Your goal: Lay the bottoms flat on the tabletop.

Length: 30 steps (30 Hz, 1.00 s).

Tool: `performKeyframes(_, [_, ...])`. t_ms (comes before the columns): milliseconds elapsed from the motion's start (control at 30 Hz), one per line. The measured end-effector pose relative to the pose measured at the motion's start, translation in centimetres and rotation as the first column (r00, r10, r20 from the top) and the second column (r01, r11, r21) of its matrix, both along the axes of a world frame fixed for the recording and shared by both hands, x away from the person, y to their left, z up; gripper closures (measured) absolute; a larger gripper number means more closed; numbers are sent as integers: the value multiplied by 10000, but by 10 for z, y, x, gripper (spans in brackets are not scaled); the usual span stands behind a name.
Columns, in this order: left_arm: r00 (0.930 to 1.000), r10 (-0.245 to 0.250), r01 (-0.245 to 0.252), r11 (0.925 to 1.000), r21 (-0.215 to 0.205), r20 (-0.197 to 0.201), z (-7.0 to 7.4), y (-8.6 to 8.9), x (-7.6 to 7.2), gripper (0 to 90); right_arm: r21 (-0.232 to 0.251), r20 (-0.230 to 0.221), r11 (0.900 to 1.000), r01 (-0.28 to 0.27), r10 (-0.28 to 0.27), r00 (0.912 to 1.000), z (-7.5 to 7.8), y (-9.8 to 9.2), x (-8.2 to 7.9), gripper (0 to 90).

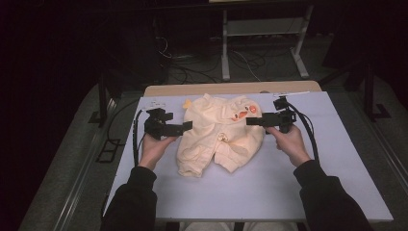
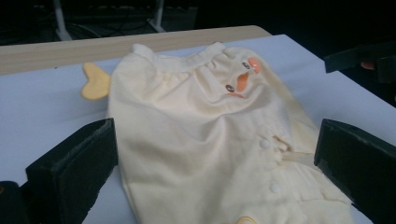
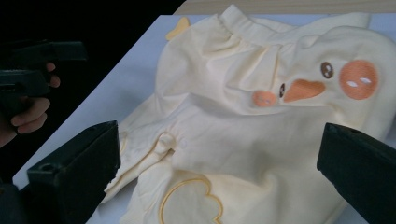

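Observation:
A pale yellow baby romper with an orange duck face lies rumpled in the middle of the white table. My left gripper hangs just off the romper's left edge, jaws wide apart and empty. In the left gripper view the romper spreads between and beyond the left gripper. My right gripper hovers at the romper's right side near the duck face, open with nothing held. The right gripper view shows the romper and its duck face ahead of the right gripper.
A small yellow foot-shaped flap sticks out at the romper's far left. Beyond the white surface runs a wooden table edge. Cables and metal stand legs lie on the dark floor behind. Bare white surface lies to the front and right.

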<state>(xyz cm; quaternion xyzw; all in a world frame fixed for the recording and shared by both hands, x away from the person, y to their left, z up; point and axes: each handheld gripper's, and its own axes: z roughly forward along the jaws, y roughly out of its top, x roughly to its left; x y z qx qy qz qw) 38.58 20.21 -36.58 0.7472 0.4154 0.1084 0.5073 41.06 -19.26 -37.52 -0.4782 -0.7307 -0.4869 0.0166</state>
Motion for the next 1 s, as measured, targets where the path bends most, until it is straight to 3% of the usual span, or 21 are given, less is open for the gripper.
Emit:
performKeyframes(467, [9982, -594, 596, 9981, 161, -104, -11, -12, -18, 0, -257, 5, 9968, -754, 754, 9972, -2, 28, -13, 0])
performKeyframes(767, [9926, -1117, 1123, 9936, 90, -473, -26, -17, -31, 0, -223, -172, 9887, -1485, 1481, 9888, -14, 47, -24, 0])
performKeyframes(1000, [9830, -1648, 1670, 9858, 203, -804, -32, -24, -43, 0, -385, -321, 9803, -1938, 1926, 9808, -23, 58, -33, 0])
